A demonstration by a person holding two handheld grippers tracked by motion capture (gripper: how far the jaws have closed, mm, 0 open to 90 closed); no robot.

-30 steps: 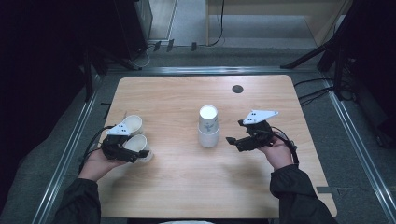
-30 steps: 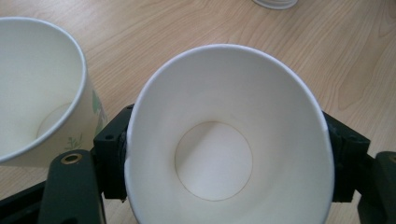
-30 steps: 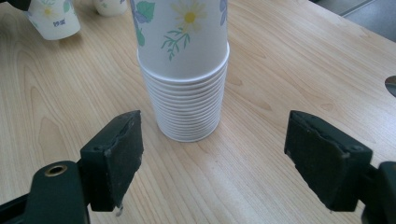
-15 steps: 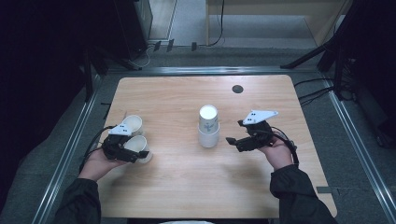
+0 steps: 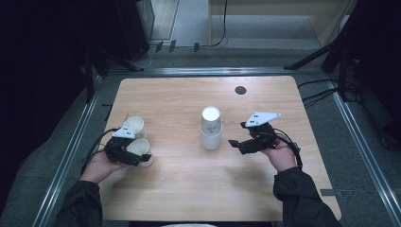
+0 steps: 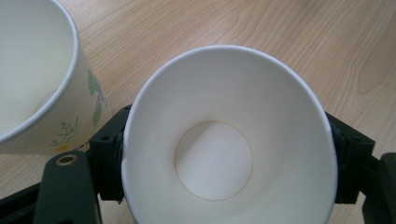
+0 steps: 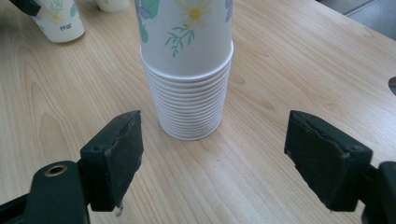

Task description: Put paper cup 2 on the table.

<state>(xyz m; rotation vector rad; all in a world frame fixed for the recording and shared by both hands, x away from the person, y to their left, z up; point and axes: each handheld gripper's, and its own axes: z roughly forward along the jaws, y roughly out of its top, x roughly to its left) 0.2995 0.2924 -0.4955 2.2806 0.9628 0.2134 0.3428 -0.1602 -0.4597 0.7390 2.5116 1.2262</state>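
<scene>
Right now the left gripper (image 5: 137, 157) has a white paper cup (image 6: 229, 140) between its jaws, mouth toward the camera. The jaws have just been opening and the pads sit at the cup's walls, so I cannot tell whether they still press. Just to its left stands a second flower-printed paper cup (image 6: 42, 84), nearly touching. If the release finishes with the cup tilted, it could tip or knock that neighbour. The right gripper (image 7: 212, 158) stands wide and empty, the inverted stack of flowered paper cups (image 7: 189, 70) straight ahead between its jaws on the wooden table (image 5: 179, 189). Closing too hard could crush the rims or topple the stack.
</scene>
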